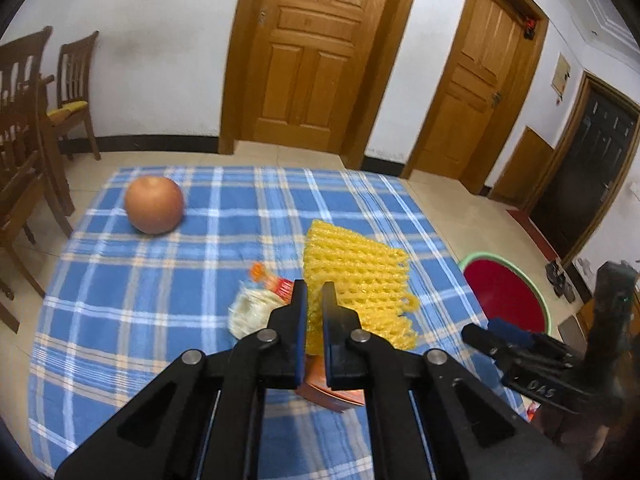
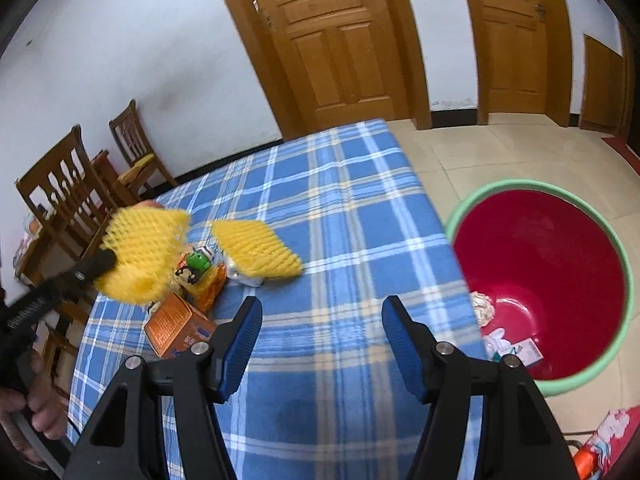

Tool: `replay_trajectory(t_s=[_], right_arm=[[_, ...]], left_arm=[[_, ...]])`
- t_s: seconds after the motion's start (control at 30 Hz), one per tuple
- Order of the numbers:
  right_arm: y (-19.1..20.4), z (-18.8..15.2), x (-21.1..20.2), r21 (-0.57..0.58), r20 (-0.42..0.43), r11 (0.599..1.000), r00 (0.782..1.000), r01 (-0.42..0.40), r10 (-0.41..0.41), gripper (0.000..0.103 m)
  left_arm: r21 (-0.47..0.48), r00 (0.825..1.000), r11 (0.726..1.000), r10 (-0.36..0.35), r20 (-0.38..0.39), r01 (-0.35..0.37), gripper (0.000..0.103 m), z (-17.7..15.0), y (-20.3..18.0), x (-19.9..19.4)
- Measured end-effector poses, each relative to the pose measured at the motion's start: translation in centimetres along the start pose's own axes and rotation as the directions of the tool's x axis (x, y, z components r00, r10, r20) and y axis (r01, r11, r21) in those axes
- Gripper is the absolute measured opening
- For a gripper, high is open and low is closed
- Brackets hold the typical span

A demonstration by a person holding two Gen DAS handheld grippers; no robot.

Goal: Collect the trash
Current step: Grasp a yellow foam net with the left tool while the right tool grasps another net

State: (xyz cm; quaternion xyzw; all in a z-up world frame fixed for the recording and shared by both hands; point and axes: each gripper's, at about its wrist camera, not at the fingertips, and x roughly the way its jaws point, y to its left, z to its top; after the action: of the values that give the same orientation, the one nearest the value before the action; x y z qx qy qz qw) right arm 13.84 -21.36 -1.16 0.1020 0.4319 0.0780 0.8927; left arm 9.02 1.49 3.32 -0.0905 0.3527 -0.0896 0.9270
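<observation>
Left wrist view: left tongs (image 1: 314,292) clamped on a yellow foam fruit net (image 1: 356,280), red basin (image 1: 506,296) off to their right.

Right wrist view: right tongs (image 2: 322,308) apart over the tabletop (image 2: 340,208); basin right of them holds a small carton (image 2: 528,350) and crumpled paper (image 2: 482,308).

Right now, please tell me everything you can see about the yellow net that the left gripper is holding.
The yellow foam net is a soft mesh sleeve of the kind put around fruit, with diamond-shaped holes and a frayed edge. The left gripper is shut on its lower corner, and the net hangs bunched and slightly blurred, lifted clear of the blue plaid tablecloth. Below it lie an orange box and other wrappers. Nothing else touches it.
</observation>
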Motion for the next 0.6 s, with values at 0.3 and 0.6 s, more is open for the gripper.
replay_trajectory(t_s=[0.3,0.6], right_arm=[[1.9,1.5,3.5,-0.039,-0.066,0.996,0.995,-0.081,0.078,0.065],[3.1,2.6,6.2,-0.045,-0.105,0.993,0.989,-0.111,0.106,0.036]], left_arm=[[-0.062,0.999,0.997,0.044,0.013,-0.043,0.005,0.3,3.0,-0.2],[-0.078,0.999,0.996,0.044,0.005,-0.043,0.005,0.0,3.8,0.2]])
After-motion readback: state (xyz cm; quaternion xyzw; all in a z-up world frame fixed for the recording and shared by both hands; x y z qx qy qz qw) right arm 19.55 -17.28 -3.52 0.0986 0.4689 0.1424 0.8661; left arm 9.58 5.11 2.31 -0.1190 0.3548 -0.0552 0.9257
